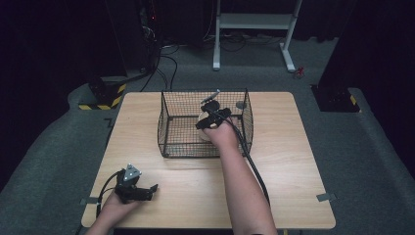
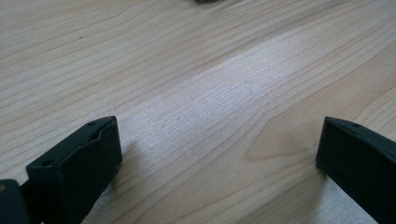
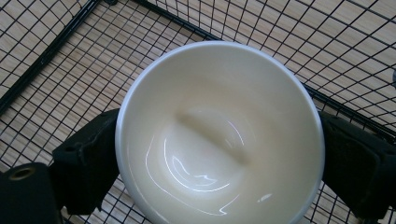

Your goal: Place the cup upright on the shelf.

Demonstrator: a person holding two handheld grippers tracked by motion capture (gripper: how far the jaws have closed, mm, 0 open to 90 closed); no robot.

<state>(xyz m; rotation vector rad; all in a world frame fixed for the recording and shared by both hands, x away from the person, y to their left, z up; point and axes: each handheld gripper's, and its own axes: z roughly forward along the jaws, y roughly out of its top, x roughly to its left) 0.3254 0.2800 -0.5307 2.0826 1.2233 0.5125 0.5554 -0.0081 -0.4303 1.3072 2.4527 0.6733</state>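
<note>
A white bowl [image 3: 219, 135] sits mouth-up between the two black jaws of the right gripper [image 3: 219, 154], one jaw pressed against each side of its outer wall, so the jaws are clamped on the bowl. Its glazed inside is bare and catches a few curved glints of light. Beneath and around it runs the black mesh of a wire basket [image 3: 56, 42], with the pale wood of the table showing through the grid; whether the bowl rests on the basket floor or hangs just above it cannot be told. In the high view the right gripper [image 1: 211, 119] is inside the wire basket [image 1: 169, 127], toward its right half, with only a small patch of the white bowl [image 1: 203, 133] showing under the hand that grips the tool, and a black cable trailing back along the forearm over the basket's near rim. The basket stands on the far middle part of the wooden table [image 1: 288, 166]. Well apart from it, near the table's front left corner, the left gripper [image 1: 147, 190] lies low over the wood in the person's other hand, a grey three-cornered plate on top. In the left gripper view its jaws stand wide apart with nothing between them but bare wood grain [image 2: 210, 93].
</note>
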